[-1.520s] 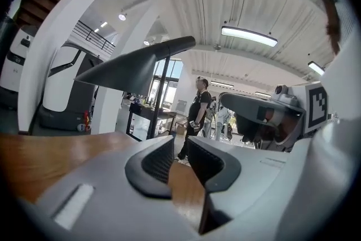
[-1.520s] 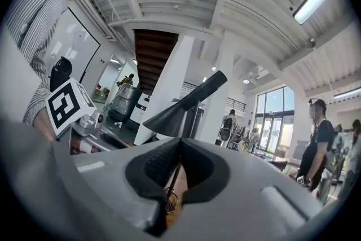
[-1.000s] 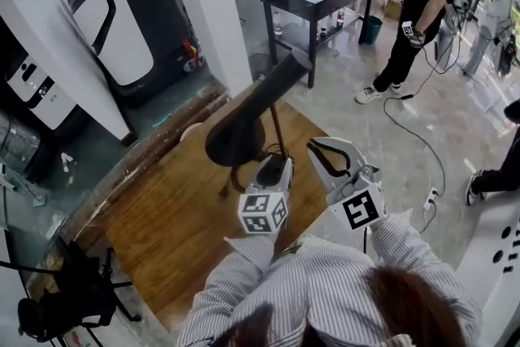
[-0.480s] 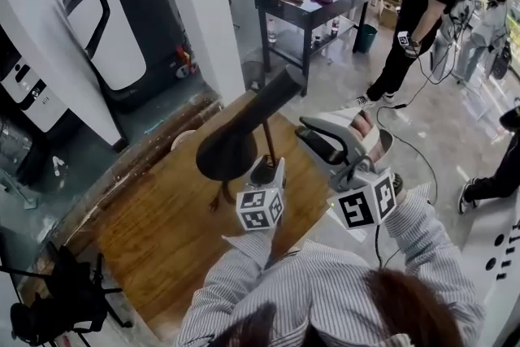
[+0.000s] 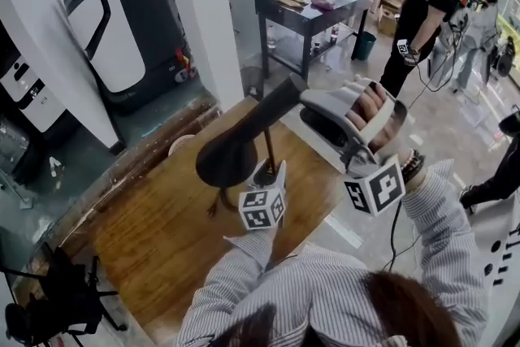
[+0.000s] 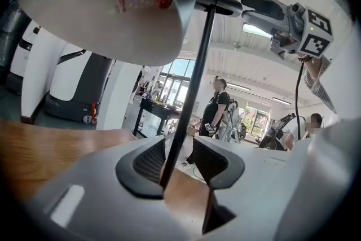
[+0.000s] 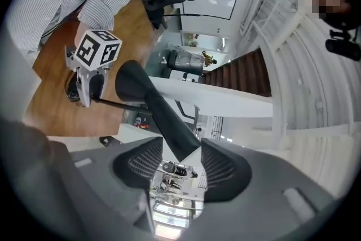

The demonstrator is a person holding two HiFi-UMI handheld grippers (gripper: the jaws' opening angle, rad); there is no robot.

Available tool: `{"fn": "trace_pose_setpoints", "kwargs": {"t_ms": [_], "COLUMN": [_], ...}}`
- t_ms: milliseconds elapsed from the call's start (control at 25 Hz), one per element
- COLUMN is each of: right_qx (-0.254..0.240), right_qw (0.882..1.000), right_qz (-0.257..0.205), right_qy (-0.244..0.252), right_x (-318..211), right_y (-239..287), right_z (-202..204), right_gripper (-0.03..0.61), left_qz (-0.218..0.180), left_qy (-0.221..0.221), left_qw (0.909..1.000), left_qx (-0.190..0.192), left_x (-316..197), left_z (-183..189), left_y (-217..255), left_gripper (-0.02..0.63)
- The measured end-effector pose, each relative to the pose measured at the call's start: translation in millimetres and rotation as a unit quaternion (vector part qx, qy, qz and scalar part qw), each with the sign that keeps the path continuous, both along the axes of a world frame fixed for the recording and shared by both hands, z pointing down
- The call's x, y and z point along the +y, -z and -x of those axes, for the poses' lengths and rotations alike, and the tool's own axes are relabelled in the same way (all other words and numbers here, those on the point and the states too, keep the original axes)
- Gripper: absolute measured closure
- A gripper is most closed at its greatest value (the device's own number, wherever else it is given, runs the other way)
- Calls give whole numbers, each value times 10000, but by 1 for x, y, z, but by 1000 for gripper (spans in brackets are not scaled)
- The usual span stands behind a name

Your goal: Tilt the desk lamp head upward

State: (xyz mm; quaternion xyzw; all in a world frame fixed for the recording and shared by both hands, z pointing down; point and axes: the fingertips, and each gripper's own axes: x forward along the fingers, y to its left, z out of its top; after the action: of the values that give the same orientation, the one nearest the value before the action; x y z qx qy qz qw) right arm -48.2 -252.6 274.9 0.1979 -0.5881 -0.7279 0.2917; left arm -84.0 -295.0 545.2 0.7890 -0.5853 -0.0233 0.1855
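Right hand-held gripper (image 5: 305, 108) has risen from low beside the lamp stem (image 5: 269, 149) and rolled onto its side. Its jaws have just been opening and now straddle the rear tip of the lamp head (image 5: 236, 144), not clamped.

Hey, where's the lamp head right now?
In the centre of the head view, the black lamp head sits above the wooden table, its narrow rear end between the jaws of the right gripper, which have just been opening.

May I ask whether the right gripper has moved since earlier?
Yes, the right gripper rose from beside the table to the lamp head's end, now between its just-opening jaws.
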Motion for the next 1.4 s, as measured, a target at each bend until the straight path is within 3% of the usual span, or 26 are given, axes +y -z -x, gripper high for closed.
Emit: {"fn": "trace_pose_setpoints", "kwargs": {"t_ms": [240, 680, 1080, 1400], "right_qx": [463, 997, 802, 565], "right_qw": [9979, 9917, 9926, 9957], "right_qz": [-448, -808, -915, -712], "right_qy": [-60, -63, -8, -184], "right_x": [-9, -24, -25, -29], "right_y": [0, -3, 6, 1], "right_z": [5, 23, 27, 21], "right_gripper": [346, 333, 334, 333], "left_qz": [54, 107, 127, 130], "left_qy": [57, 56, 75, 28], "left_qw": [10000, 9998, 9998, 9997], "left_qx": [-57, -171, -166, -215], "left_x": [-2, -7, -9, -8], "left_z": [2, 1, 4, 3], "left_y": [-3, -9, -9, -10], "left_gripper": [516, 525, 555, 557]}}
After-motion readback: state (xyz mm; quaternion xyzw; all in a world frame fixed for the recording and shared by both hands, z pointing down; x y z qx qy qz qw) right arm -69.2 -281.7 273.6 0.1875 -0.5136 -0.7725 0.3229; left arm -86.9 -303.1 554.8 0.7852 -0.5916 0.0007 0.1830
